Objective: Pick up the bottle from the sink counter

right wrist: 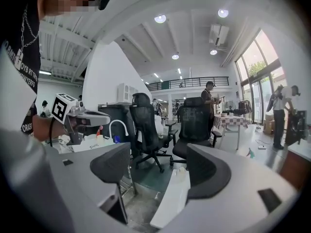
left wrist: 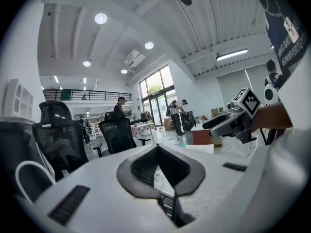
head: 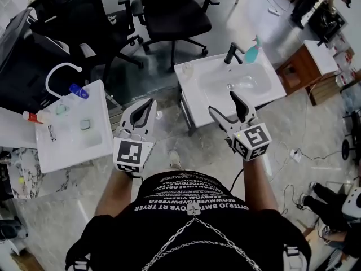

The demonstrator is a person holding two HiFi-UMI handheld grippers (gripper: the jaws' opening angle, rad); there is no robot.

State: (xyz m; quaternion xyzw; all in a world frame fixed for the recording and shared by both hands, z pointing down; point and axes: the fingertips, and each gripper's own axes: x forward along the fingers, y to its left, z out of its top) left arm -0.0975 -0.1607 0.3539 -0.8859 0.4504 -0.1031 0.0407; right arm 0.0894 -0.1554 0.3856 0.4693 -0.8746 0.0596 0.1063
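Observation:
A teal spray bottle (head: 252, 52) stands at the back of the white sink counter (head: 194, 100) ahead of me, beside a black faucet (head: 231, 53). My right gripper (head: 225, 103) hangs open over that counter's near edge, a wide empty gap between its pads (right wrist: 158, 166). My left gripper (head: 148, 105) is held over the floor between the two sinks. Its pads meet at the tips (left wrist: 156, 149) with nothing in them. A second sink counter (head: 67, 151) at my left carries a blue bottle (head: 79, 91) and a red-capped bottle (head: 31, 116).
Black office chairs (head: 169, 10) stand behind both sinks. A white curved faucet (head: 59, 72) rises on the left sink. A wooden cabinet (head: 304, 66) sits right of the near sink, with cables on the floor (head: 299, 154). People stand far off by the windows (right wrist: 279, 115).

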